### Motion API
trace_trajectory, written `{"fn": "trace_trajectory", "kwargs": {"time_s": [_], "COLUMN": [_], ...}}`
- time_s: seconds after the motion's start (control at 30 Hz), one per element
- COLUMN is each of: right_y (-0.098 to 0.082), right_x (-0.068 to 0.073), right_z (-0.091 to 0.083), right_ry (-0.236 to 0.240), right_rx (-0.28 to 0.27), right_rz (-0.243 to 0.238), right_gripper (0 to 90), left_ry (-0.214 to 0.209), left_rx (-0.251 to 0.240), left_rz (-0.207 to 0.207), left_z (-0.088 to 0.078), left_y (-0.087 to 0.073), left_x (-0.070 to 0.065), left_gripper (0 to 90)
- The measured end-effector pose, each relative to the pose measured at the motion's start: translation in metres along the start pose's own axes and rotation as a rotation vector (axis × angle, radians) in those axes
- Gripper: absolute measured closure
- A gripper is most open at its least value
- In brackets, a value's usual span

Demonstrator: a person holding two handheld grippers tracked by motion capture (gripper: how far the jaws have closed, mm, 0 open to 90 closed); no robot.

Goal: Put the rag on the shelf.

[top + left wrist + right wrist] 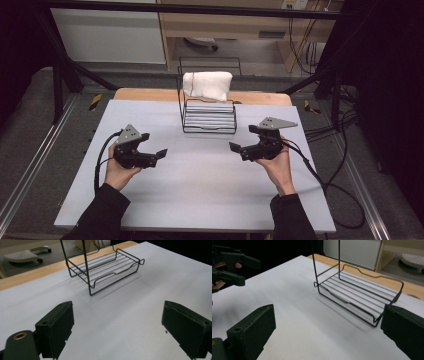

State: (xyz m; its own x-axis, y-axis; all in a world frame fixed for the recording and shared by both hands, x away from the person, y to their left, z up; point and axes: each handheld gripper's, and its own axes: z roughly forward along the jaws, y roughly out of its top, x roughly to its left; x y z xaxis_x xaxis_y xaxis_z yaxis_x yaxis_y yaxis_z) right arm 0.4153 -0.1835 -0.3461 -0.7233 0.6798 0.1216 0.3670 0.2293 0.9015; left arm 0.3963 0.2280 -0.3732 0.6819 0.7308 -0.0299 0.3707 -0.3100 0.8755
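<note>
A black two-tier wire rack (209,120) stands at the back middle of the white table cover (200,190). A folded white cloth (207,85) lies on the rack's upper tier. The lower shelf (105,270) (359,295) holds nothing. My left gripper (154,145) (120,322) hovers left of the rack's front, open, its jaws wide apart with nothing between them. My right gripper (243,138) (328,327) sits right of the rack's front, also open and holding nothing. The left gripper (230,265) also shows far left in the right gripper view.
A wooden table edge (145,94) runs behind the cover. Black frame posts (57,75) flank the table. Cables (325,185) trail off the right side onto the floor. A white chair base (22,255) rests on the floor beyond.
</note>
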Motion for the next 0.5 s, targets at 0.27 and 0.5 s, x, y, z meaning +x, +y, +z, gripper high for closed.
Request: {"fn": "trace_trajectory", "kwargs": {"time_s": [0.27,0.5], "right_y": [-0.038,-0.063], "right_x": [-0.009,-0.011], "right_z": [-0.012,-0.021], "right_ry": [0.005,0.024], "right_rx": [0.022,0.062], "right_rz": [0.005,0.007], "right_gripper": [0.4,0.4], "left_ry": [0.001,0.027], "left_rx": [0.032,0.052], "left_rz": [0.002,-0.004], "left_z": [-0.011,-0.023], "left_y": [-0.027,-0.046], "left_x": [0.003,0.011], "left_gripper": [9.0,8.9]}}
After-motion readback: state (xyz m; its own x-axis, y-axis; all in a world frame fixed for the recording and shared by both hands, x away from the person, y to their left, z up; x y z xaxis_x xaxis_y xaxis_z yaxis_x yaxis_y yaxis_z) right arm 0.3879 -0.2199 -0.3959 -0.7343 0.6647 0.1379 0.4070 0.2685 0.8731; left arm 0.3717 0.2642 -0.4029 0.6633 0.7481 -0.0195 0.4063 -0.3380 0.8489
